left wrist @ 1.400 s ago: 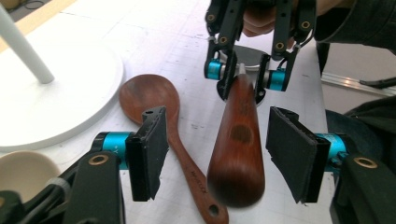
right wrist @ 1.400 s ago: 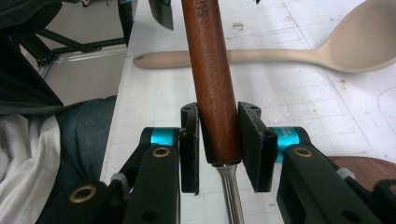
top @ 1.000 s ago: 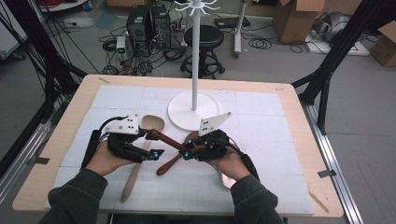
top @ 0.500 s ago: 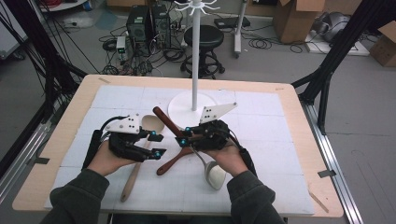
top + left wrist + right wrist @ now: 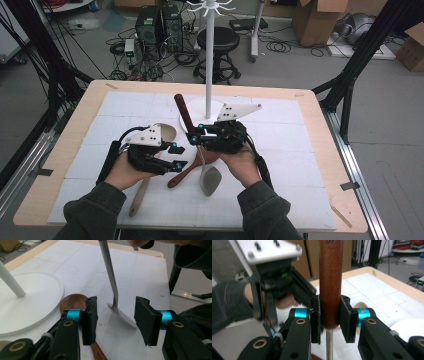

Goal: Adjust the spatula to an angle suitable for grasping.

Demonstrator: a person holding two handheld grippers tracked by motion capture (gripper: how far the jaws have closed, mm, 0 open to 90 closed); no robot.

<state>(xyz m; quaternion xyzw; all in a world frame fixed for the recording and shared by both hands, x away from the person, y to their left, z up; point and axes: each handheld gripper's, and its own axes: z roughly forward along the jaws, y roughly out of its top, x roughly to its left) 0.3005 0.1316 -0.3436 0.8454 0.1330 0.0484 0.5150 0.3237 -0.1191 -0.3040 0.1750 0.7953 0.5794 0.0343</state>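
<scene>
My right gripper (image 5: 195, 137) is shut on the brown wooden handle (image 5: 330, 277) of a metal spatula, holding it nearly upright above the mat. Its steel shaft (image 5: 110, 267) runs down to the grey blade (image 5: 210, 180). My left gripper (image 5: 177, 155) stands open beside it. Its jaws have just been closing, and in the left gripper view the blade (image 5: 122, 315) hangs between the pads (image 5: 90, 317) without touching them. A dark wooden spoon (image 5: 182, 175) lies on the mat under both grippers, its bowl (image 5: 73, 302) by the left jaw. A pale wooden spoon (image 5: 140, 192) lies under my left hand.
A white stand with a round base (image 5: 200, 107) and a tall pole (image 5: 210, 55) rises just behind the grippers. The white mat (image 5: 285, 170) covers the wooden table (image 5: 325, 130). Beyond the table are a stool, computers and cables.
My right gripper has lifted the spatula, so its handle points higher and its blade hangs lower toward me. The left gripper's jaws have narrowed, and the left hand stayed put.
</scene>
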